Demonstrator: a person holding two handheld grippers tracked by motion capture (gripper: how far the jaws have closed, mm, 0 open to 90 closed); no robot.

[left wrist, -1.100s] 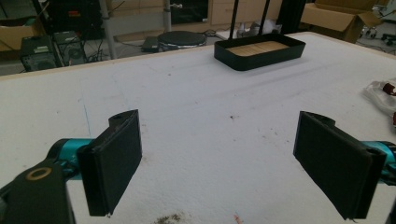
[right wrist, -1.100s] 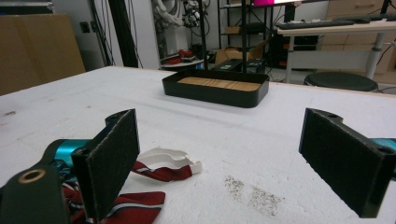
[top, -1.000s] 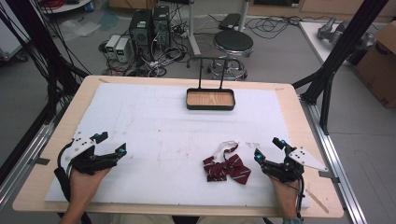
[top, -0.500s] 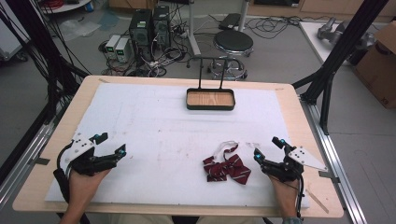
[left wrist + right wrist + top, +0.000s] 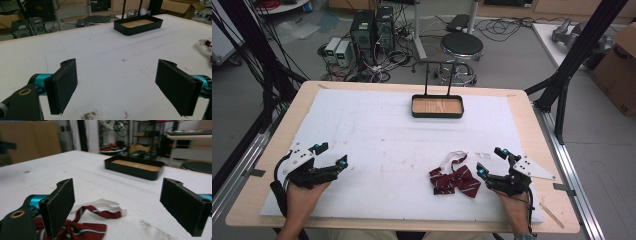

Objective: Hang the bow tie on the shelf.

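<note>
So on my screen the left gripper (image 5: 331, 156) sat near the front left corner of the white mat (image 5: 377, 130), jaws spread wide with nothing between them. In the left gripper view it was just bare mat between the pads, plus a bit of brownish crumbs near the bottom edge.

The right gripper (image 5: 492, 161) was over at the front right, jaws also wide apart and empty. The dark red striped bow tie (image 5: 456, 180) lay flat on the mat just beside its left jaw, with its white strap (image 5: 454, 158) looping out toward the far side. From the right gripper view the bow tie sat low and behind the left pad; I couldn't tell whether the pad touched it.

The black tray (image 5: 437, 106) with a wooden bottom stood at the far middle of the mat, well apart from both grippers, thin black frame rising behind it.
</note>
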